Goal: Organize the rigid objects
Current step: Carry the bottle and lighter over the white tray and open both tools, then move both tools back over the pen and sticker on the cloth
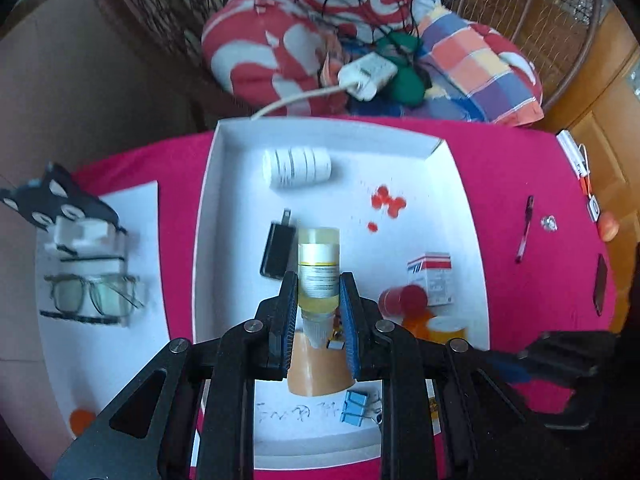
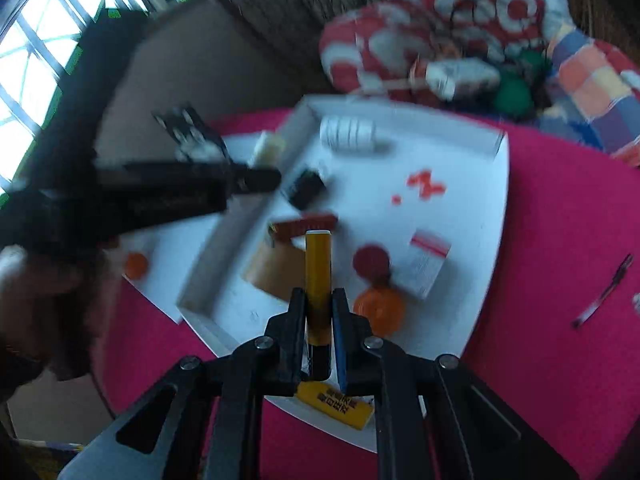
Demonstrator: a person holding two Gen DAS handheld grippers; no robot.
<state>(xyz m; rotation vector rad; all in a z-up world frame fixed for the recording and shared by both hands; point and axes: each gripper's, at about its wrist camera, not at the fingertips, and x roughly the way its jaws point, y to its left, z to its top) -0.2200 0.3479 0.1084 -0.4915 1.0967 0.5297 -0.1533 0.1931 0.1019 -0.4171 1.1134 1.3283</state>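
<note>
Rigid objects are gathered in a shallow white tray (image 1: pixel 208 184) that fills the middle of the left wrist view, set on a table under a pink cloth (image 1: pixel 512 184). Inside it, a white ribbed container (image 1: pixel 297 167) is seen at the upper middle, a black charger plug (image 1: pixel 277 251) just left of centre, a red-and-white carton (image 1: pixel 431 278) at the lower right, beside it a red cap (image 1: pixel 412 299), and small red pieces (image 1: pixel 386 200) are scattered right of centre.

A clear bottle of yellowish liquid (image 1: pixel 319 268) is clamped by the left gripper (image 1: pixel 319 300), its fingers narrow against the bottle's sides. A slim yellow-and-black tube (image 2: pixel 318 276) is pinched by the right gripper (image 2: pixel 318 312), fingers nearly together.

Both items appear to be carried over the tray for placing; a bare patch of tray floor must be chosen for each, followed by a gentle lowering before release.

The bottle's label is printed but unreadable. Handwriting on the tray floor at the lower middle cannot be made out.
</note>
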